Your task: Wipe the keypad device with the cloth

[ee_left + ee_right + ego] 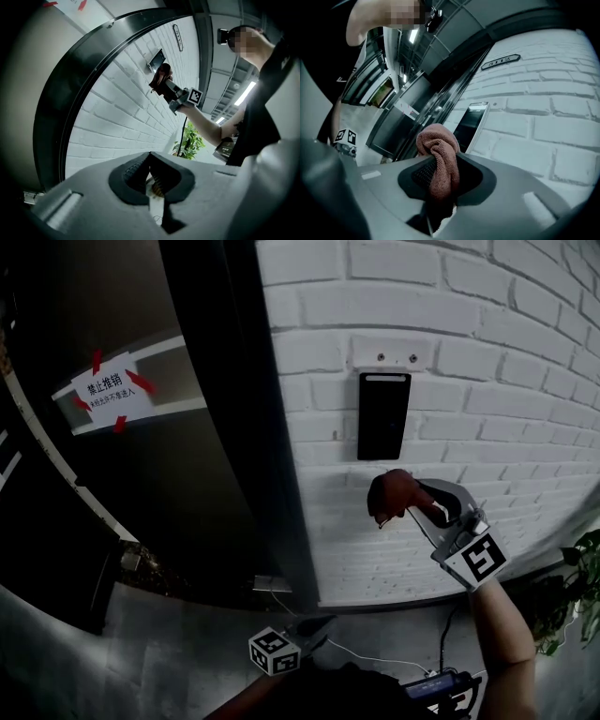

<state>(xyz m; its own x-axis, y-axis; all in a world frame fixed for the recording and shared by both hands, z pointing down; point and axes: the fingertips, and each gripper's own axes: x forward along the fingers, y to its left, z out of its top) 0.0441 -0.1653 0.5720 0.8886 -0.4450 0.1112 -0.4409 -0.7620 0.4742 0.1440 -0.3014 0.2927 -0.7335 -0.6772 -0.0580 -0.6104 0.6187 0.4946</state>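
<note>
The black keypad device point(383, 415) is mounted upright on the white brick wall point(487, 381); it also shows in the right gripper view as a dark glossy panel point(471, 123). A bunched reddish-brown cloth point(392, 495) is clamped in my right gripper point(410, 506), just below the keypad and a little off the wall. In the right gripper view the cloth point(439, 157) fills the gap between the jaws. My left gripper point(309, 629) hangs low near the floor, jaws together with nothing between them point(151, 180).
A dark door frame point(234, 427) runs left of the wall, with a white notice point(114, 390) taped on glass. A potted plant point(577, 592) stands at the right. A cable point(361, 652) lies on the floor below the wall.
</note>
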